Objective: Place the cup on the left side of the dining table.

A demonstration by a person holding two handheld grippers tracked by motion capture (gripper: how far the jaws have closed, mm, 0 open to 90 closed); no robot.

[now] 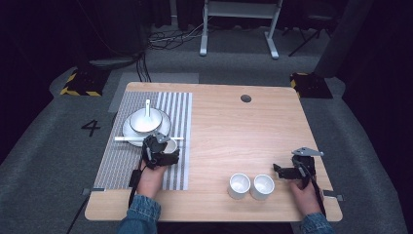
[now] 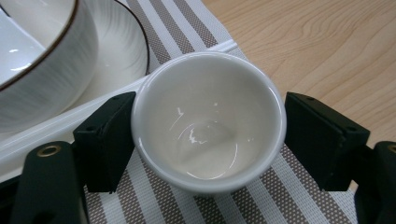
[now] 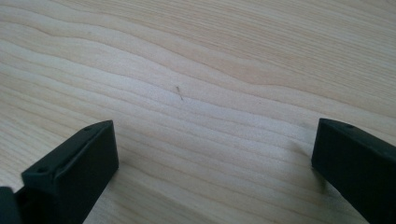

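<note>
A small white cup point(image 2: 205, 107) stands upright on the striped placemat point(image 2: 299, 196), just in front of white chopsticks point(image 2: 51, 128). My left gripper point(image 2: 208, 142) straddles it, a jaw on each side right at its rim, open and not pressing. From above, the left gripper point(image 1: 158, 147) sits beside that cup point(image 1: 170, 146), below the plate. My right gripper point(image 3: 210, 158) is open over bare wood with nothing between its jaws. In the high view the right gripper point(image 1: 279, 170) is near the table's front right.
A white bowl point(image 1: 144, 120) with a spoon point(image 1: 148, 107) sits on a plate point(image 1: 164, 127) on the placemat point(image 1: 117, 161). Two more white cups point(image 1: 239, 185) point(image 1: 262, 186) stand side by side near the front edge, left of my right gripper. A round hole point(image 1: 246, 98) lies at the back.
</note>
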